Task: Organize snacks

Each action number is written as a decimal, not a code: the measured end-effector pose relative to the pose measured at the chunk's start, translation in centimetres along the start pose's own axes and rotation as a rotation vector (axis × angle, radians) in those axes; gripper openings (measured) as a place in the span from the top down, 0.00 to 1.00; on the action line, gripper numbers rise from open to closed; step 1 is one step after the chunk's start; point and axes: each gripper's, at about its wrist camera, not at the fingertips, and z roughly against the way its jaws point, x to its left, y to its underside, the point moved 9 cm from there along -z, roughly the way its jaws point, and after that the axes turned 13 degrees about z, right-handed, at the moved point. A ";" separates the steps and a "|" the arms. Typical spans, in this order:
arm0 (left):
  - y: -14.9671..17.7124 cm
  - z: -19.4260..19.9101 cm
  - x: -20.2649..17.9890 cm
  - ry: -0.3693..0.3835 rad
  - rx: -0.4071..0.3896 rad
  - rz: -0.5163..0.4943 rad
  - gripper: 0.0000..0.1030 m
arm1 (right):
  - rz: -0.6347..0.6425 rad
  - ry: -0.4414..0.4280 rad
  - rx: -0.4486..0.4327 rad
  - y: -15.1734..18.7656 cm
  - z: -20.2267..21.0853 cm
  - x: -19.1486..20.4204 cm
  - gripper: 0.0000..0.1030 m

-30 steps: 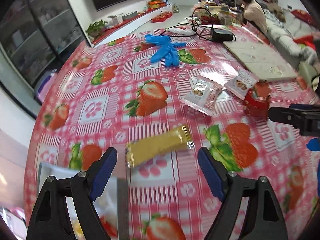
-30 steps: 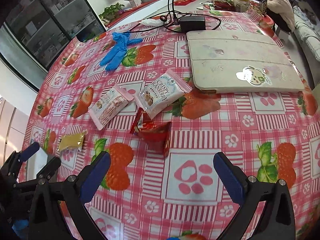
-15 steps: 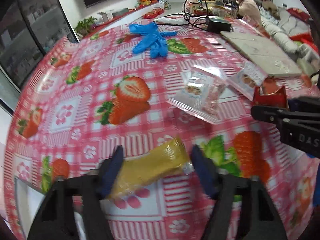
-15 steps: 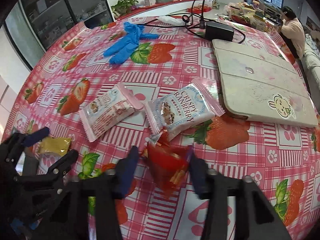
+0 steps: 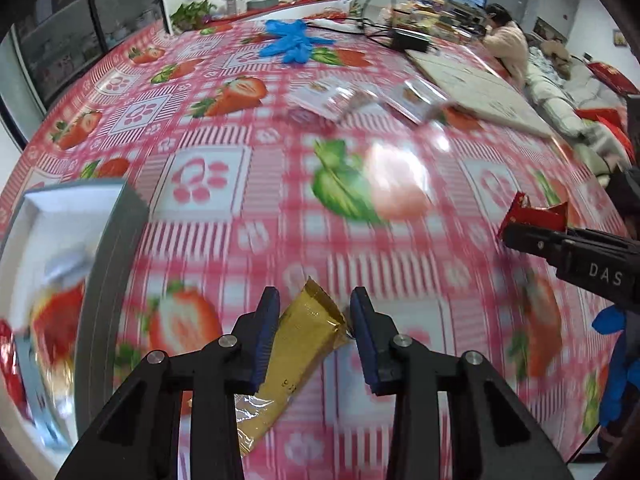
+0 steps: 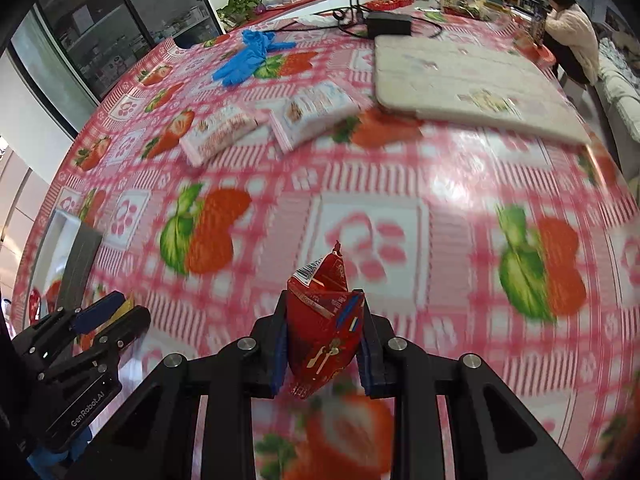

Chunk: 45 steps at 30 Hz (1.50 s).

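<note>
Nearest in, the left gripper (image 5: 314, 318) has a gold bar (image 5: 298, 346) slanting between its jaws, which have just been closing. The left pad (image 5: 266, 336) lies against the wrapper; on the right a sliver of gap seems to show near the tip, so I can't call it a firm clamp. The bar looks light and fairly stiff, with a slick foil skin, so the hold belongs across the middle of its body, not on the crimped end.

Over on the right gripper (image 6: 324, 344), the jaws are pressed together on a red packet (image 6: 324, 330) standing upright between them, clear of the cloth as far as I can judge. It's crumpled, soft and crackly, and likely almost weightless. Squeeze it low on the body and it should stay put.

At the left edge sits a box (image 5: 116, 236) with white inside walls and a few snacks already in it, too blurred to count. That looks like the destination.

Farther out, two pink-and-white packets (image 6: 222, 134) (image 6: 312, 114) lie flat, just beside each other. Those are flat and floppy, so grab by a long edge.

Beyond them are a pale board (image 6: 460, 80), a pair of blue gloves (image 6: 248, 56) and a black adapter (image 6: 388, 24).

Count: one gold bar, one red packet, two pink packets loose.
</note>
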 end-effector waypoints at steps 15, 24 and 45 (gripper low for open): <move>2.0 3.0 3.7 -0.049 -0.076 0.006 0.19 | -0.056 0.070 -0.072 5.3 2.8 -1.9 0.00; 3.7 2.6 2.0 -0.082 -0.184 -0.279 0.15 | 0.001 0.126 -0.048 7.1 2.5 -0.7 0.00; 1.5 0.0 2.8 0.002 -0.134 -0.010 0.00 | 0.052 0.235 -0.149 5.5 1.4 -0.4 0.00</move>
